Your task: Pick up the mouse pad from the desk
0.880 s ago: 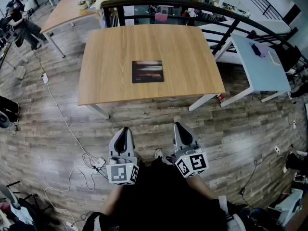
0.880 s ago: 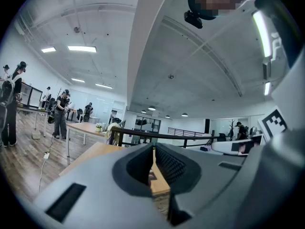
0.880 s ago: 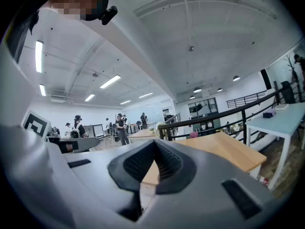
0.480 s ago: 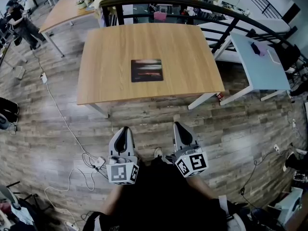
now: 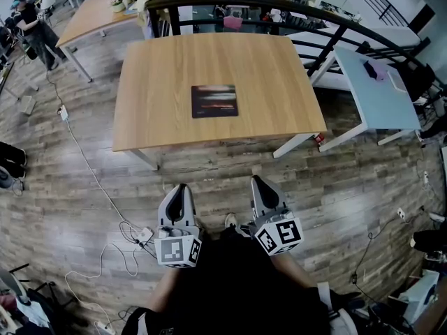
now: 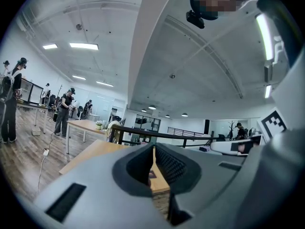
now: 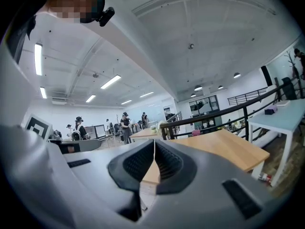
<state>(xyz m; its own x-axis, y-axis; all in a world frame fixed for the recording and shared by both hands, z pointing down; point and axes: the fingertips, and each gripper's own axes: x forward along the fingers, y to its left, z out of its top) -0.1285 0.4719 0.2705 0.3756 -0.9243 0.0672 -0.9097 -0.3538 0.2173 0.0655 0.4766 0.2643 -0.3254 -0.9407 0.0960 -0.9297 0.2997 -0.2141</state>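
Observation:
A dark rectangular mouse pad (image 5: 214, 101) lies flat near the middle of a wooden desk (image 5: 154, 96). Both grippers hang well short of the desk, over the floor in front of the person's body. My left gripper (image 5: 181, 190) is shut with nothing in it, its tips pointing toward the desk. My right gripper (image 5: 260, 184) is likewise shut and empty. In the left gripper view the jaws (image 6: 153, 149) meet, and a sliver of the pad shows on the desk (image 6: 90, 151) behind them. In the right gripper view the jaws (image 7: 154, 142) touch in front of the desk (image 7: 224, 147).
A black railing (image 5: 293, 9) runs behind the desk. A light blue table (image 5: 380, 93) stands to the right, another wooden table (image 5: 91, 16) at the back left. Cables and a power strip (image 5: 143, 236) lie on the floor at the left. People stand at the far left.
Both grippers stay where they were, shut. The view has shifted only slightly; the desk and pad sit in nearly the same place.

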